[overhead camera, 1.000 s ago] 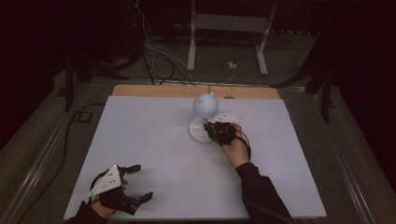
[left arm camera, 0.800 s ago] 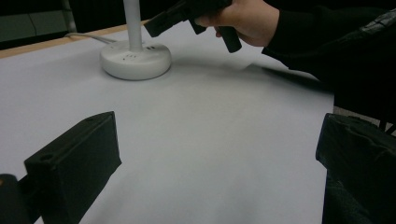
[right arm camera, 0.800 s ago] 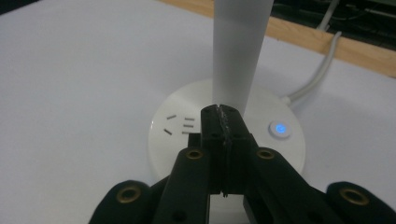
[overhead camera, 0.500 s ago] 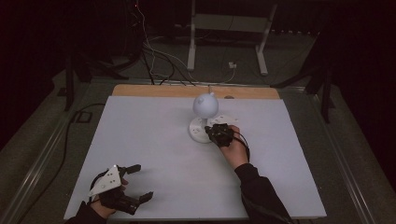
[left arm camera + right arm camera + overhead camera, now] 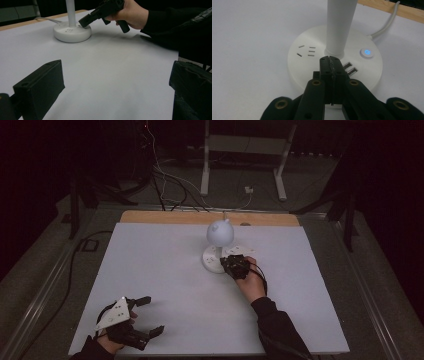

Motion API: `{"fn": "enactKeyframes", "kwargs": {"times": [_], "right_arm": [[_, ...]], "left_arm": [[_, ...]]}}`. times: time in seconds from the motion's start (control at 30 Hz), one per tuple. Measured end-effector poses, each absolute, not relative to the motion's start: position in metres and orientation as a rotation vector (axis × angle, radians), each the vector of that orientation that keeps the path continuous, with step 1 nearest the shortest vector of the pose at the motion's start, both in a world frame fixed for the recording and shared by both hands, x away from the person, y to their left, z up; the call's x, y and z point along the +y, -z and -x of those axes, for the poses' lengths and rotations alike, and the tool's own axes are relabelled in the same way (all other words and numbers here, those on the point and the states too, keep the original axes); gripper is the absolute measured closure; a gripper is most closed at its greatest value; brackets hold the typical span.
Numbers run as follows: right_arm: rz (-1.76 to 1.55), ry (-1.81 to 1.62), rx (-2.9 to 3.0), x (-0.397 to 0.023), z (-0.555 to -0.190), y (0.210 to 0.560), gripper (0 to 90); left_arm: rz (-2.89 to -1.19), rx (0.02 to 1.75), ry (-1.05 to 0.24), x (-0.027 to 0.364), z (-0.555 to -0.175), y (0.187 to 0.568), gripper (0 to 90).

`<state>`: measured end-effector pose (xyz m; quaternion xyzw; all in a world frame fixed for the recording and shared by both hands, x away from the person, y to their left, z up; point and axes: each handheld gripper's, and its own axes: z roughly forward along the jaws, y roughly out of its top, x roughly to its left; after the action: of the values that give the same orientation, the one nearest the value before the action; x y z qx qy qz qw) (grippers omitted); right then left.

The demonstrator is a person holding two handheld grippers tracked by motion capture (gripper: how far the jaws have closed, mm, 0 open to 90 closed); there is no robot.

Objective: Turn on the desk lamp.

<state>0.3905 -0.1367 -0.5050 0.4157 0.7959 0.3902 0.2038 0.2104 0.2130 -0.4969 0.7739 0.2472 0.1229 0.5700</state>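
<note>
Lamp: the white desk lamp [image 5: 219, 245] stands upright at the far middle of your surface [image 5: 165, 280], with its round base [image 5: 312, 62] flat on the white top and its pole [image 5: 339, 25] rising from the base's middle.
Lamp head: in the high view the rounded head [image 5: 220, 233] sits above the base, toward the wooden far edge [image 5: 165, 217].
Base details: in your right gripper view you can see a lit blue button [image 5: 366, 52], two USB slots [image 5: 348, 68] and a set of socket slits [image 5: 306, 50] on the base's top; a white cord [image 5: 384, 25] leaves the base toward the wooden edge.
Right gripper: your right gripper [image 5: 331, 60] has its fingers pressed together with nothing between them; the joined tips are over the top of the base, just in front of the pole's foot and beside the USB slots. Whether the tips touch the base you cannot tell.
Right hand: your right hand [image 5: 252, 282] reaches in from the near right side, sleeve resting low over the surface.
Left gripper: your left gripper [image 5: 145, 315] lies at the near left corner, well apart from the lamp, fingers [image 5: 40, 87] spread wide and holding nothing.
</note>
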Motion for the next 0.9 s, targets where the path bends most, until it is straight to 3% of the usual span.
{"fn": "enactKeyframes", "kwargs": {"times": [0.9], "right_arm": [[-1.121,-1.073,2.196,-0.1316,-0.3877,0.5108,90.0]], "left_arm": [[-1.819,0.577,-0.290,0.2122,-0.2096,0.4968,0.3]]}}
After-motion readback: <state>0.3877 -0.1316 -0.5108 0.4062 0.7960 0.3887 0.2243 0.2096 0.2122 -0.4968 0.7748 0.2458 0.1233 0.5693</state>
